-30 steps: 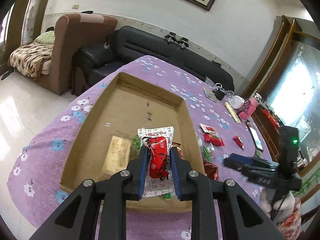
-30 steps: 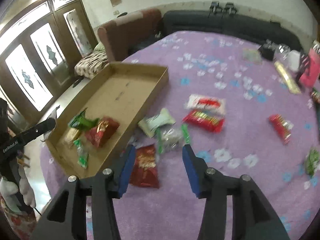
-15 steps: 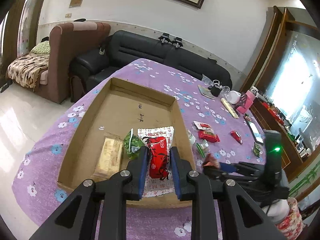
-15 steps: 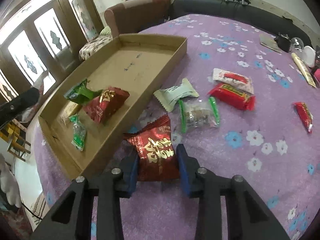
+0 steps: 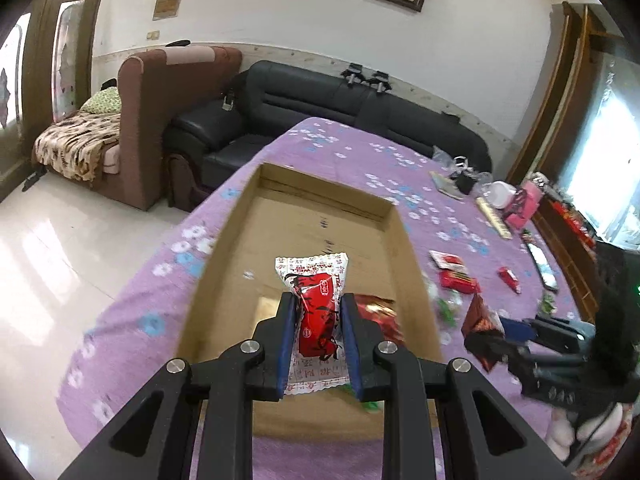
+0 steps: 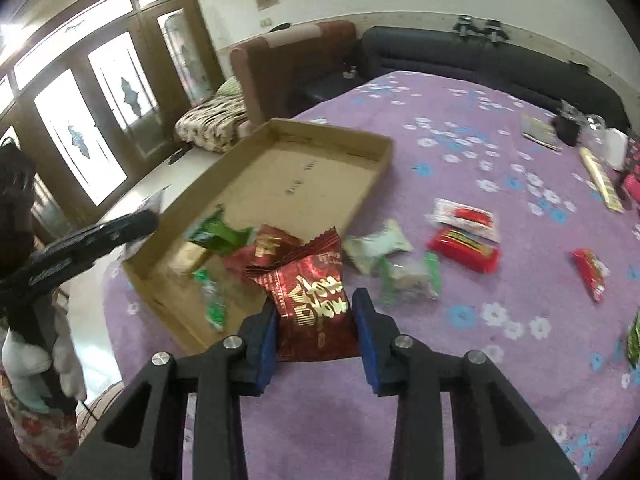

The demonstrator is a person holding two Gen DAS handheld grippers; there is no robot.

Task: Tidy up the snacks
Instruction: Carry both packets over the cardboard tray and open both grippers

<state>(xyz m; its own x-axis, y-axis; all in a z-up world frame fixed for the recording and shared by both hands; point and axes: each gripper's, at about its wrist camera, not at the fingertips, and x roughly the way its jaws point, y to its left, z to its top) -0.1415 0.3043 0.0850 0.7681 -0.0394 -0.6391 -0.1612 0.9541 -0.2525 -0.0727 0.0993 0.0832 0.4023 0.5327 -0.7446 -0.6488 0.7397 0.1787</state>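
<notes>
My left gripper (image 5: 318,312) is shut on a white-and-red snack packet (image 5: 316,308) and holds it above the near end of the shallow cardboard tray (image 5: 320,220). My right gripper (image 6: 316,312) is shut on a dark red foil snack bag (image 6: 312,296), lifted off the purple cloth just right of the tray (image 6: 304,168). The right gripper with the bag also shows in the left wrist view (image 5: 484,328). Several snacks lie in the tray's near end: a green packet (image 6: 216,236), a red bag (image 6: 268,240).
Loose snacks lie on the flowered purple tablecloth (image 6: 500,340) right of the tray: a pale green packet (image 6: 376,248), a clear green-ended packet (image 6: 412,280), red packets (image 6: 464,250). Bottles and small items stand at the far right (image 6: 600,148). A black sofa (image 5: 340,108) lies beyond the table.
My right gripper closed on the dark red foil bag and lifted it off the cloth toward the tray. My left gripper kept its packet and rose slightly over the tray.
</notes>
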